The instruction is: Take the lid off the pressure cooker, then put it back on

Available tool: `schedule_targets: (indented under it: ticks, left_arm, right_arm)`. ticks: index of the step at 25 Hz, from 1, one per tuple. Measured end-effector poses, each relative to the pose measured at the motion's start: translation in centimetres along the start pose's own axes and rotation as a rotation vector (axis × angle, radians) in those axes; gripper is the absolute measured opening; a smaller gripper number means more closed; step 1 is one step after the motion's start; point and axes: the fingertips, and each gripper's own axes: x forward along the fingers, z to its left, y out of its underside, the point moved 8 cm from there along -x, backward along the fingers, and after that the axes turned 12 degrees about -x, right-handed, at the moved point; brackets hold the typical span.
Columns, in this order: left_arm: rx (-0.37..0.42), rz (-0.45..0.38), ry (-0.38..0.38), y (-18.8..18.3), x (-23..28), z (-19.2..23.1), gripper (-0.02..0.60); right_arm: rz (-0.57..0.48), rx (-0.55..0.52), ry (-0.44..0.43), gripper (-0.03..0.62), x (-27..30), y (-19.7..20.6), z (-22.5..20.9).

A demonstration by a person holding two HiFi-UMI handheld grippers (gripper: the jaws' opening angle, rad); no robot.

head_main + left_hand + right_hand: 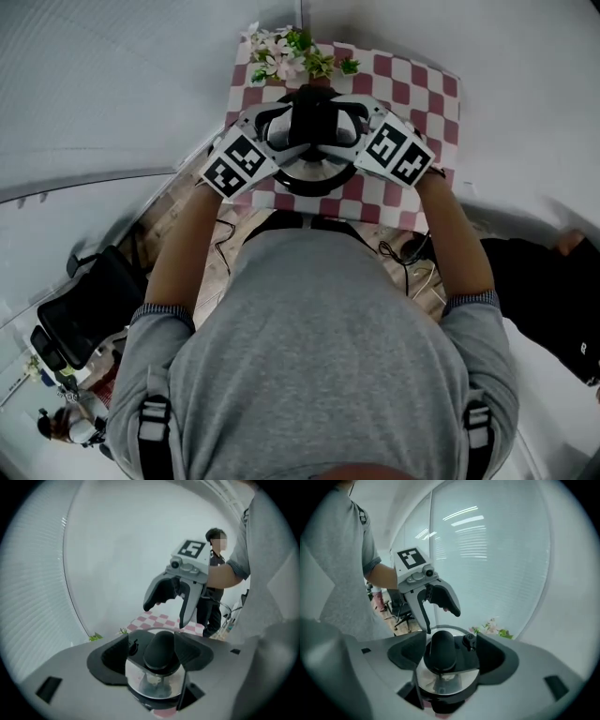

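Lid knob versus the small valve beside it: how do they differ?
The knob is large, domed and central on the lid; the valve is small, stubby and off-centre. The knob stands midway between the open left tongs, untouched; the valve stands at one side of that gap. Both are black and rise from the lid.

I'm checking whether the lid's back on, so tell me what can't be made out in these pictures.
- Pot: head view, covered by the lid, left gripper and right gripper; gripper views, behind the jaw bodies. So seating can't be told.
- Lid's rim sides: gripper views, behind the jaws.
- Valve: gripper views, too small to tell its setting.
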Motion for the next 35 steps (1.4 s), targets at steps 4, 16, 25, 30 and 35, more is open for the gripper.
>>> schedule_targets:
  ticks: [4, 16, 25, 30, 35]
  left_arm:
    - [-0.020, -0.201, -0.002, -1.3, -1.9, -1.0, 0.328]
    - [-0.129, -0.513, -0.028, -0.9, -5.4, -2.6, 0.328]
    - [-0.141, -0.556, -0.018, 0.2, -6.1, -3.7, 0.322]
    - [-0.115, -0.595, -0.044, 0.0, -6.7, -3.9, 0.252]
    - [-0.121, -0.614, -0.046, -0.2, -7.2, -4.1, 0.176]
  right_arm:
    - [-0.131, 0.076, 0.158, 0.341, -2.7, -0.3, 0.6]
    - [-0.447, 0.239, 0.454, 0.301, -6.3, -1.0, 5.4]
    - [-0.435, 0.274, 0.529, 0.257, -6.7, 0.1, 7.5]
    - [-0.433, 0.243, 0.589, 0.194, -7.3, -0.1, 7.8]
    - [-0.445, 0.235, 0.616, 0.149, -7.4, -0.6, 8.1]
